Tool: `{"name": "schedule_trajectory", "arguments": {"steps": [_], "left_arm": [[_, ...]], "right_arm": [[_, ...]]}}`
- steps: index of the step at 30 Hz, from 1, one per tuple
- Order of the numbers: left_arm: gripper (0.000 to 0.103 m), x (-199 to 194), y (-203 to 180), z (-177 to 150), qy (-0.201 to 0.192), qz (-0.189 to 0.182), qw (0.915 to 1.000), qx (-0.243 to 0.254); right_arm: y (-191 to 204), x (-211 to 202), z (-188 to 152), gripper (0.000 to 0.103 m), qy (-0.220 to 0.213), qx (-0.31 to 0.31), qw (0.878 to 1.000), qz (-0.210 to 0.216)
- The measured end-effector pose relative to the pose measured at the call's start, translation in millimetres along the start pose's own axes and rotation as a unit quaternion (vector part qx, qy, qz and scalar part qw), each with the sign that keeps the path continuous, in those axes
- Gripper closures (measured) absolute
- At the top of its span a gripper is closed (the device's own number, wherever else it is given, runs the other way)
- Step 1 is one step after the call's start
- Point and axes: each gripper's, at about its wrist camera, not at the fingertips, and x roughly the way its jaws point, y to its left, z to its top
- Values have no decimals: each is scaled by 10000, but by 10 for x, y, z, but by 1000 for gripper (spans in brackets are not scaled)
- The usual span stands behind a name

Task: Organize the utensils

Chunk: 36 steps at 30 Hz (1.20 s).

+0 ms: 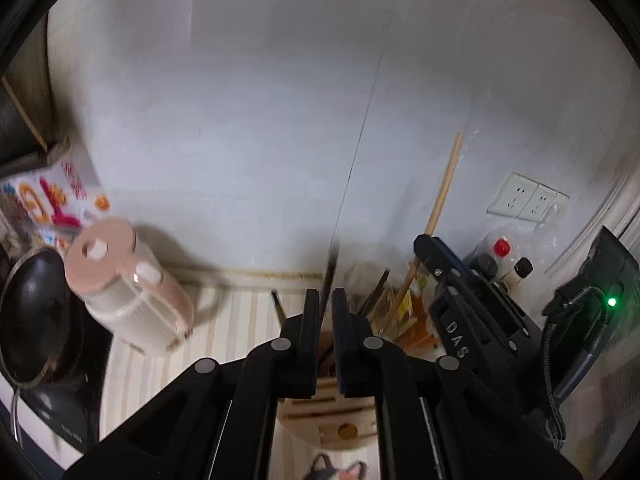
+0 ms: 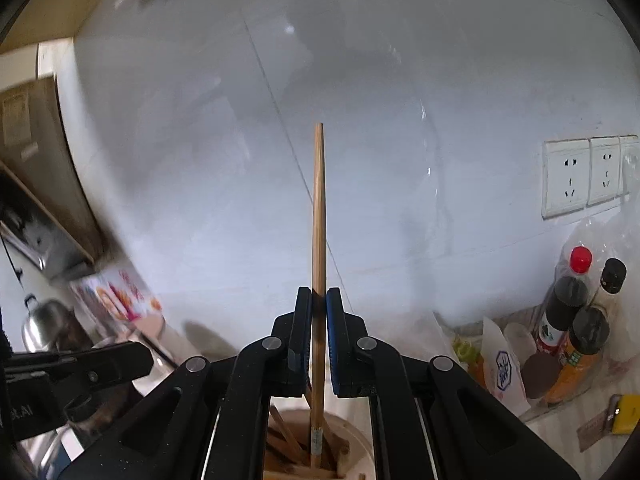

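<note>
My right gripper (image 2: 319,300) is shut on a light wooden chopstick (image 2: 318,216) that stands upright, its lower end over a round utensil holder (image 2: 360,446) filled with several brown chopsticks. In the left wrist view the same chopstick (image 1: 444,184) rises from the right gripper (image 1: 424,246) at the right. My left gripper (image 1: 326,300) is shut on a thin dark chopstick (image 1: 331,268) that points up, above a beige slotted holder (image 1: 332,424).
A pink-lidded kettle (image 1: 128,288) and a black pan (image 1: 36,312) stand at the left. Sauce bottles (image 2: 572,312) and packets sit at the right below wall sockets (image 2: 588,176). A tiled wall (image 1: 280,100) is close ahead.
</note>
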Motion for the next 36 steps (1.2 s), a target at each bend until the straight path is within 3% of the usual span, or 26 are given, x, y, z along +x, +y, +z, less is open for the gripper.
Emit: {"name": "schedule_trajectory", "arguments": {"steps": [3, 5, 6, 7, 9, 12, 15, 17, 19, 28, 36], "left_arm": [[92, -133, 16, -36, 22, -68, 9999, -89], [83, -227, 35, -55, -71, -56, 9999, -88], [60, -283, 54, -75, -107, 62, 9999, -95], [30, -325, 63, -88, -155, 151, 9997, -98], [10, -442, 149, -165, -360, 443, 9983, -143], [10, -482, 253, -297, -434, 759, 9961, -110], [0, -388, 355, -477, -394, 1051, 9937, -44], [0, -297, 394, -590, -369, 1252, 9914, 66], [0, -191, 452, -722, -247, 1359, 9903, 131], [0, -285, 417, -1045, -142, 1228, 9917, 355], [0, -924, 239, -1260, -575, 1207, 9901, 434]], "right_arm": [[-36, -124, 15, 58, 23, 55, 10000, -23], [-48, -255, 39, 53, -62, 80, 9999, -22], [-36, -326, 54, 51, -48, 33, 10000, -78], [-39, -379, 60, 48, -26, 10, 9999, -148], [-51, -517, 45, 43, 59, 14, 9996, -277], [-52, -678, -55, 33, 264, -98, 9975, -649], [-29, -768, -233, 23, 466, -310, 9927, -1067], [-4, -819, -378, 16, 626, -437, 9881, -1338], [10, -848, -492, 3, 781, -477, 9842, -1517], [160, -1141, -804, 0, 1004, -530, 9751, -1906], [280, -1966, -789, 0, 683, -441, 9778, -1931]]}}
